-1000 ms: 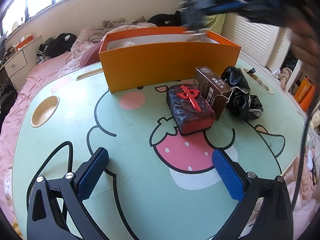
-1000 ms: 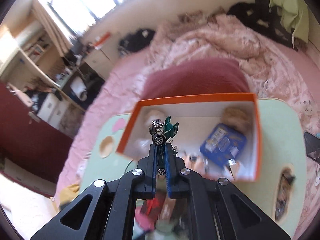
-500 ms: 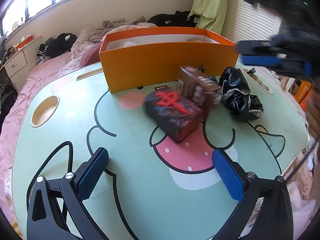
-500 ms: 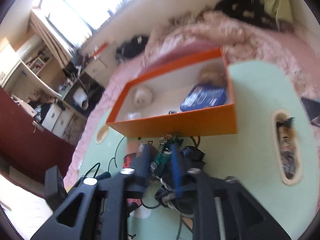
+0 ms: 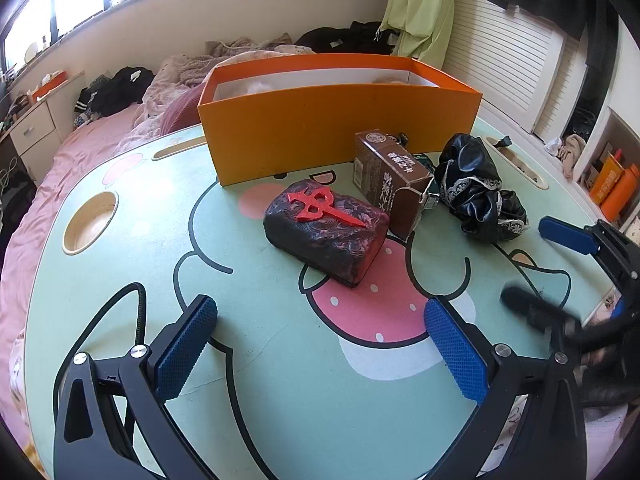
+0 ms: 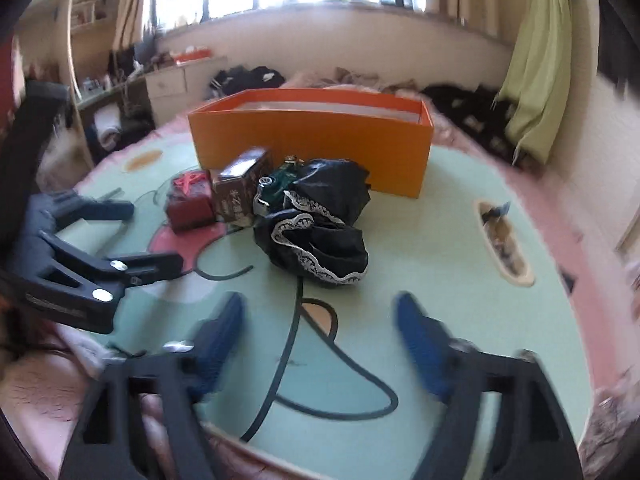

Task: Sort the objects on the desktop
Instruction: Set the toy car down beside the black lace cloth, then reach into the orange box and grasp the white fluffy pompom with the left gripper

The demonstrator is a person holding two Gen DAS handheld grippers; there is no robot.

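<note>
An orange box (image 5: pixel 340 120) (image 6: pixel 312 140) stands at the back of the cartoon-print table (image 5: pixel 280 360). In front of it lie a dark red block with a red emblem (image 5: pixel 328 232) (image 6: pixel 190 200), a brown carton (image 5: pixel 390 176) (image 6: pixel 240 188) and a black lace-trimmed cloth (image 5: pixel 476 184) (image 6: pixel 320 232). A green toy car (image 6: pixel 276 184) rests between carton and cloth. My left gripper (image 5: pixel 320 312) (image 6: pixel 156 236) is open and bare, short of the block. My right gripper (image 6: pixel 320 308) (image 5: pixel 532 268) hovers low near the cloth, jaws opening, nothing between them.
A round cup recess (image 5: pixel 90 224) is sunk in the table's left side. A long slot (image 6: pixel 504 240) with small items sits at the right. A black cable (image 5: pixel 136 320) runs by the left gripper. Pink bedding surrounds the table, whose front edge is close.
The right gripper came down from above the orange box, shut on the toy car, then opened; the car now lies by the carton. Block and carton shifted left. The left gripper kept still.
</note>
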